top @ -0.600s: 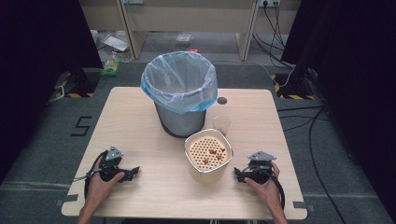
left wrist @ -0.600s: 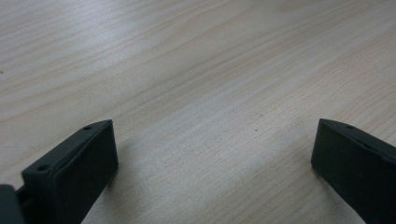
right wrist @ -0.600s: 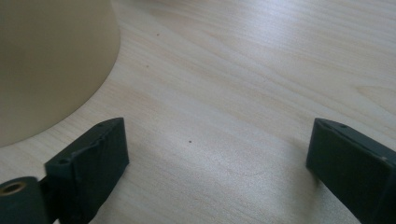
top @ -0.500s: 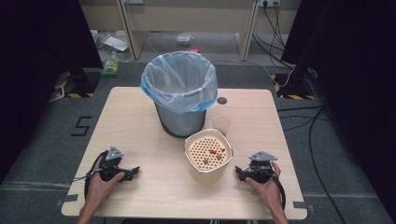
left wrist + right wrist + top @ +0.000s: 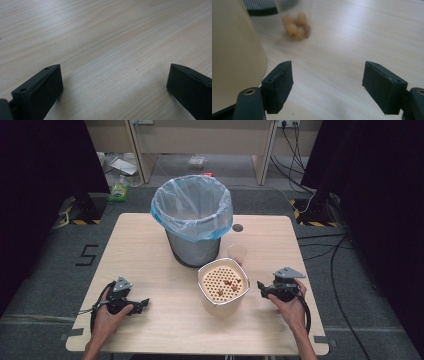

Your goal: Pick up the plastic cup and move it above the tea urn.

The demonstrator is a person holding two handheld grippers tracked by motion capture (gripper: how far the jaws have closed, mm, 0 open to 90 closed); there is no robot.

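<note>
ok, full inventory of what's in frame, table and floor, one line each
Light wooden table: 1, centre.
Grey bin with blue plastic liner: 1, table's far middle.
Cream container with perforated insert: 1, in front of bin; reddish bits on top.
Clear plastic cup: 1, right of bin; pale round pieces inside.
Green bottle: 1, floor, far left.
Left gripper: black, near left, jaws open, empty.
Right gripper: black, beside container, jaws open, empty.

Colours we see around the cream tub

The tub (image 5: pixel 223 292) is cream with a dotted, holed insert carrying reddish-brown bits; behind it the grey bin (image 5: pixel 193 249) wears a pale blue liner; either side, black tongs (image 5: pixel 260 286) over our light wood-grain worktop (image 5: pixel 150 250).
</note>
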